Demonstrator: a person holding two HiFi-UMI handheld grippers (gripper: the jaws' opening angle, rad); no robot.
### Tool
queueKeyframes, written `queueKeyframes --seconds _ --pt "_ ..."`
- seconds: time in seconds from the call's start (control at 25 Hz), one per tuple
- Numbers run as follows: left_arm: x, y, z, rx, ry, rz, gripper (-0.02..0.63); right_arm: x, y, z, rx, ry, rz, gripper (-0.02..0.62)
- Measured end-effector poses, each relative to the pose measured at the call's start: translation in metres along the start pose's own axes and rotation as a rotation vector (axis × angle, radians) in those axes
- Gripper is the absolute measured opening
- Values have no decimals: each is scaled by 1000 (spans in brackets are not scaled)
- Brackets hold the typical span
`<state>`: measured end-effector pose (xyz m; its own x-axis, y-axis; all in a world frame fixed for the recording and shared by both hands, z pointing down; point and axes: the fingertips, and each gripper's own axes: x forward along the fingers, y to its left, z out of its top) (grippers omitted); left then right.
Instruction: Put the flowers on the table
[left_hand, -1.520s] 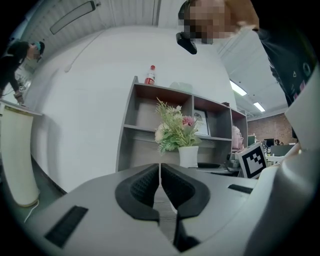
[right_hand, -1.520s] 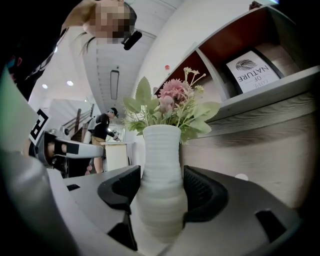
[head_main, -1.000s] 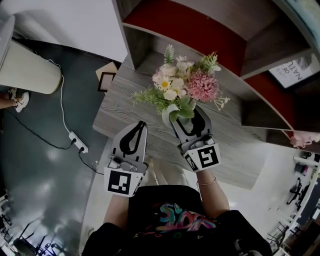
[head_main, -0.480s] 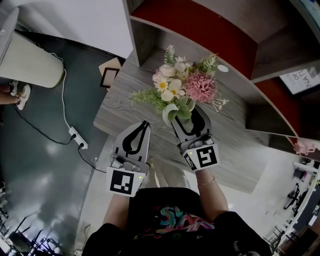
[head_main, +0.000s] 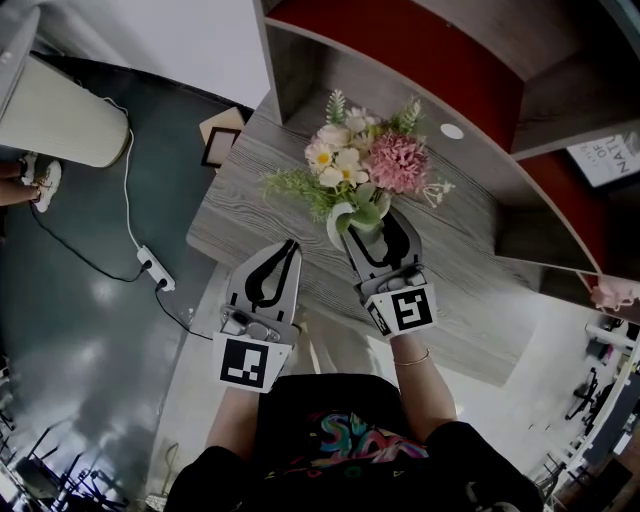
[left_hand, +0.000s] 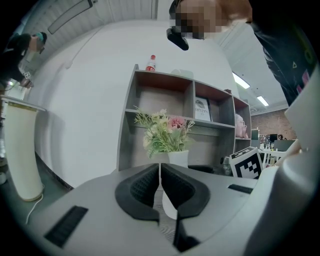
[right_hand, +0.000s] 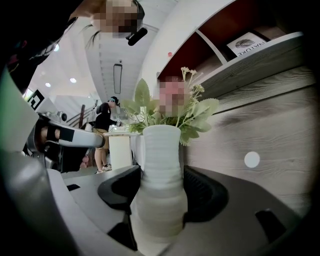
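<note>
A person is holding a white ribbed vase (right_hand: 159, 190) of flowers (head_main: 365, 165) in the right tongs (head_main: 375, 232). Their jaws are pressing on the vase's lower body from both sides, above the grey wood-grain desk (head_main: 250, 215) in front of a shelf unit (head_main: 420, 50). The left tongs (head_main: 283, 250), jaws pressed together on nothing, are hovering over the desk's near edge, beside the right pair. The vase is standing upright, but no view is showing whether its base is touching the desk. The bouquet is spreading wide above a narrow vase, so the load is likely top-heavy. Letting go before the base is sitting flat could tip it. A smooth vase wall could also slide in the jaws if the grip is loosening. The blooms are reaching toward the shelf, where a push forward could snag them.
</note>
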<state>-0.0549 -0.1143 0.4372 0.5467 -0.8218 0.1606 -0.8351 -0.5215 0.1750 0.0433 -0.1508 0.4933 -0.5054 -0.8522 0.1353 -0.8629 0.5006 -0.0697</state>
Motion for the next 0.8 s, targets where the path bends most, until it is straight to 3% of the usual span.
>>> queueKeyframes --seconds 0.8 --pt "-6 -13 -10 -3 0 -31 32 -13 9 -17 -24 17 -33 293"
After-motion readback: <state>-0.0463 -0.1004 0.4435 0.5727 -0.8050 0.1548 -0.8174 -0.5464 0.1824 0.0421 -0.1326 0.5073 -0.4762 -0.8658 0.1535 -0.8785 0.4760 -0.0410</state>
